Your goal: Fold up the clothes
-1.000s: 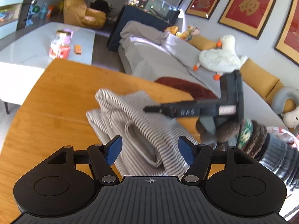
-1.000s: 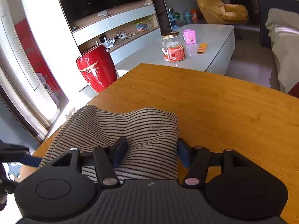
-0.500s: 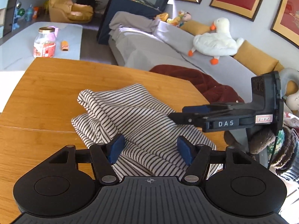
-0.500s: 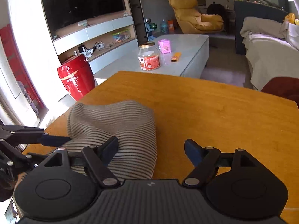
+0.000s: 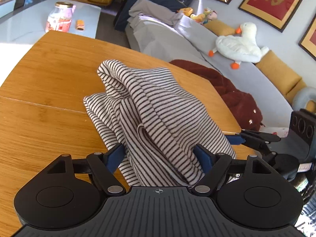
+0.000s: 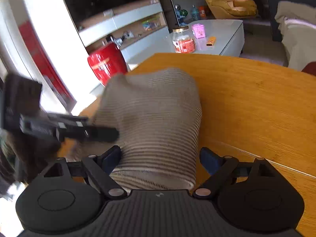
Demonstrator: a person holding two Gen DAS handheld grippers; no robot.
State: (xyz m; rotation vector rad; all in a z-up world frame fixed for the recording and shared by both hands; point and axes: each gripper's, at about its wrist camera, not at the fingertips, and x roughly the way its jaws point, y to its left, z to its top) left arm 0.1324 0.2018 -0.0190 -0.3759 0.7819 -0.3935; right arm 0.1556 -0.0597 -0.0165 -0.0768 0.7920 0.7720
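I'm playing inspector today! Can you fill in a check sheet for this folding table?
Surface: orange wooden table, one seam across it.
Job's things: black-and-white striped knit garment, bunched, loosely folded.
Clutter: nothing seen on the table.
Grippers: left gripper and right gripper have just been opening; both straddle the garment, pads not pressing.
Cables: nothing seen.
Surroundings: grey sofa, white plush duck, glass jar on a low white table, red drum.
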